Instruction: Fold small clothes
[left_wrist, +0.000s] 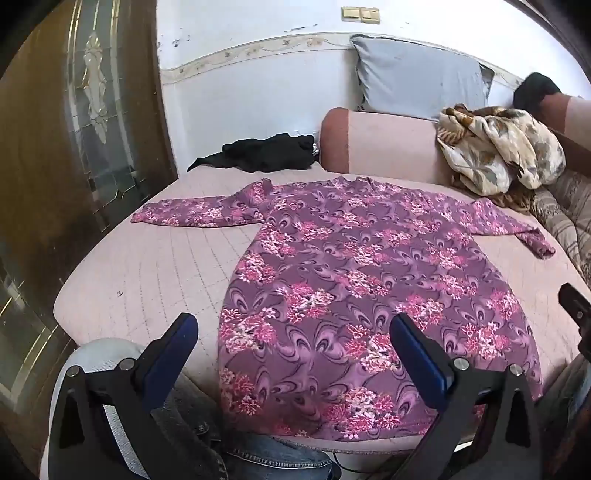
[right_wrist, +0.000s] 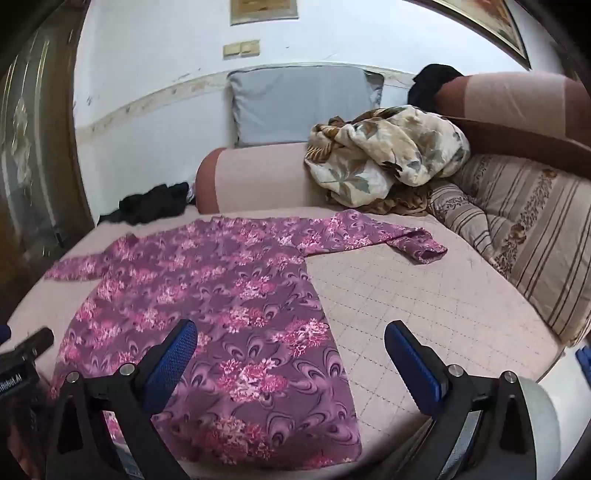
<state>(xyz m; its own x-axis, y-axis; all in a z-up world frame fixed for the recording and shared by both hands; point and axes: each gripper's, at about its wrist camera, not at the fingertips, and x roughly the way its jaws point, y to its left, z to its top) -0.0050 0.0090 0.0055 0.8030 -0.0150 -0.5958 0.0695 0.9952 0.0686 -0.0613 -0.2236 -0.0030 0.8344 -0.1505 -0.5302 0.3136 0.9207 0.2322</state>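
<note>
A purple long-sleeved garment with pink flowers (left_wrist: 343, 280) (right_wrist: 221, 288) lies flat on the pink quilted mattress (left_wrist: 147, 273) (right_wrist: 424, 302), both sleeves spread out sideways and the hem nearest me. My left gripper (left_wrist: 293, 326) hovers open above the hem's left part, nothing between its blue pads. Over the hem's right edge my right gripper (right_wrist: 290, 334) also stands open and holds nothing. Part of the right gripper shows at the right edge of the left wrist view, and part of the left gripper at the left edge of the right wrist view.
A black cloth (left_wrist: 266, 153) (right_wrist: 155, 205) lies at the back left. A crumpled floral blanket (left_wrist: 498, 147) (right_wrist: 388, 155) rests on the pink bolster (left_wrist: 376, 142) (right_wrist: 258, 177). A grey pillow (left_wrist: 417, 79) leans on the wall. A striped cushion (right_wrist: 524, 236) borders the right; a wooden door (left_wrist: 74, 147) the left.
</note>
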